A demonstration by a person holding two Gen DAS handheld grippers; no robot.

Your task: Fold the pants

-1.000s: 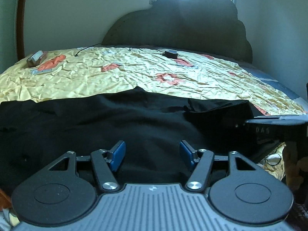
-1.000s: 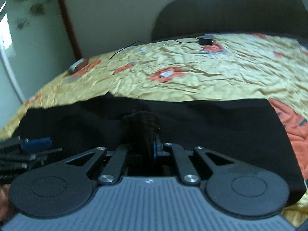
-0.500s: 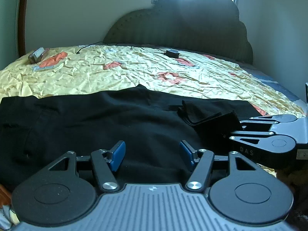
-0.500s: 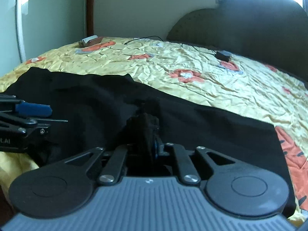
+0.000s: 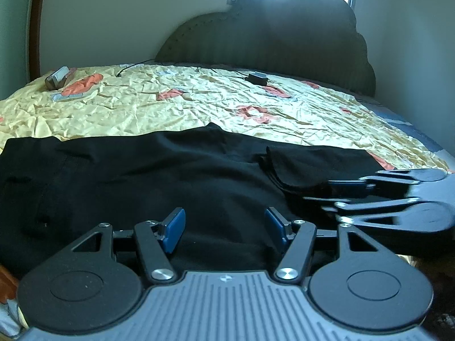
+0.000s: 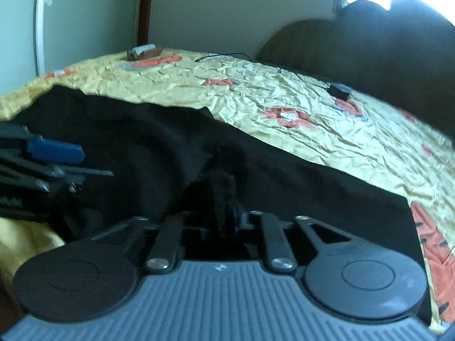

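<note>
Black pants (image 5: 142,176) lie spread across the near part of the bed, also in the right wrist view (image 6: 312,187). My left gripper (image 5: 224,228) is open and empty, its blue pads just above the near edge of the pants. My right gripper (image 6: 226,199) is shut on a bunched fold of the black fabric and holds it lifted. In the left wrist view it (image 5: 338,190) comes in from the right with a flap of the pants (image 5: 301,164) folded over. The left gripper's blue fingers (image 6: 54,150) show at the left of the right wrist view.
The bed has a crumpled yellow sheet (image 5: 184,105) with orange patches. A black charger with a cable (image 5: 257,78) and a small box (image 5: 57,78) lie near the dark headboard (image 5: 284,34). Walls stand left and right.
My right gripper has carried the held edge of the pants leftward over the rest, toward my left gripper. The left gripper stayed open and nearly still.
</note>
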